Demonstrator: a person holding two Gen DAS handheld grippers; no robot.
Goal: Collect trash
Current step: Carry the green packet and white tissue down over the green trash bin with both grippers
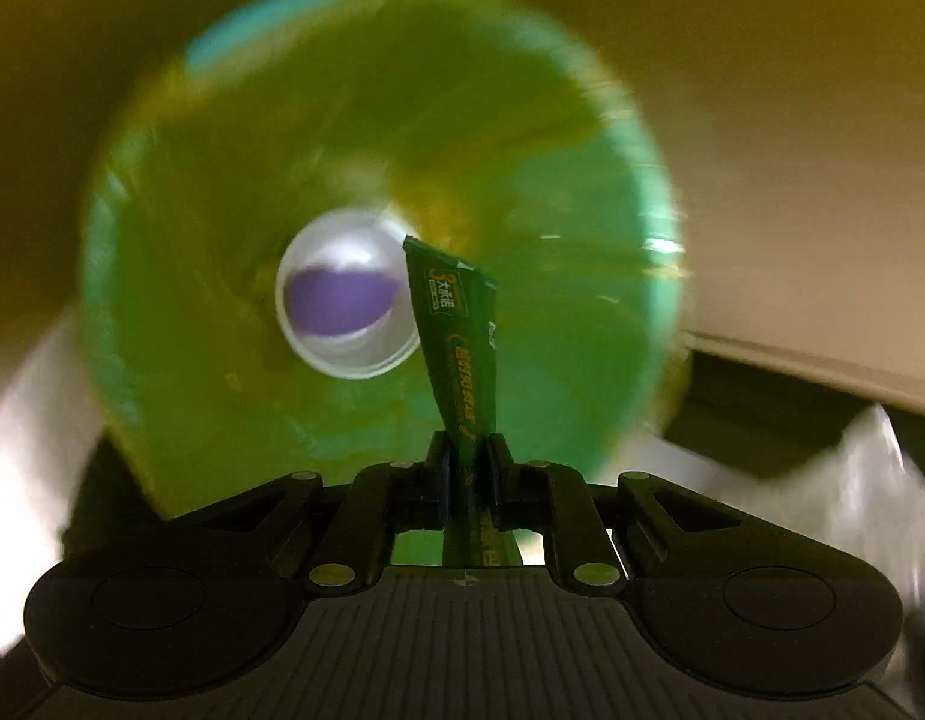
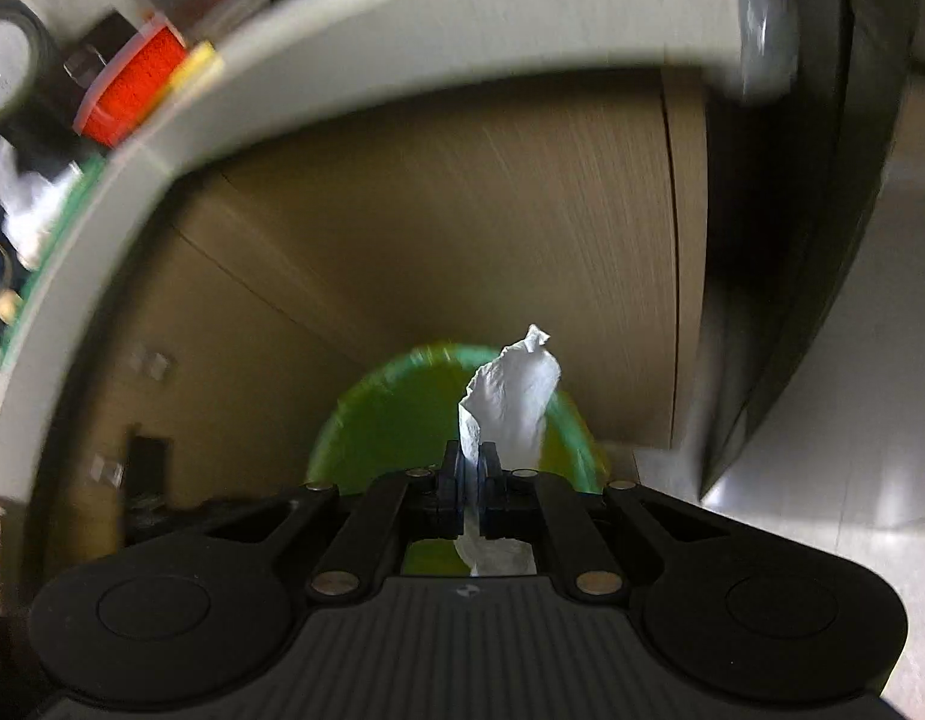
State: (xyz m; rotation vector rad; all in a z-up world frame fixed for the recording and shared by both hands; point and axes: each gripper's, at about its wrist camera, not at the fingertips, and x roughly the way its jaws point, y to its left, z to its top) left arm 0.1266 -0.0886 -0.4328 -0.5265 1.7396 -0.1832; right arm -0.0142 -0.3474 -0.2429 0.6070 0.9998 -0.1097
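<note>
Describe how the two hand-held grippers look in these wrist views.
Both look alike. The left hand-held gripper and right hand-held gripper are matte black, with a ribbed centre plate, two round side lobes, angled link bars with silver pins, and short dark pads. No cables or sleeves show.

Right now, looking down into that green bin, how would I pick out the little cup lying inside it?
Start at the round bin lined with a green bag that fills the left wrist view. Near its middle lies a clear plastic cup, its mouth facing up, just left of the dark green sachet pinched in the left gripper. It is the only pale, round thing there, with a purple patch inside.
</note>
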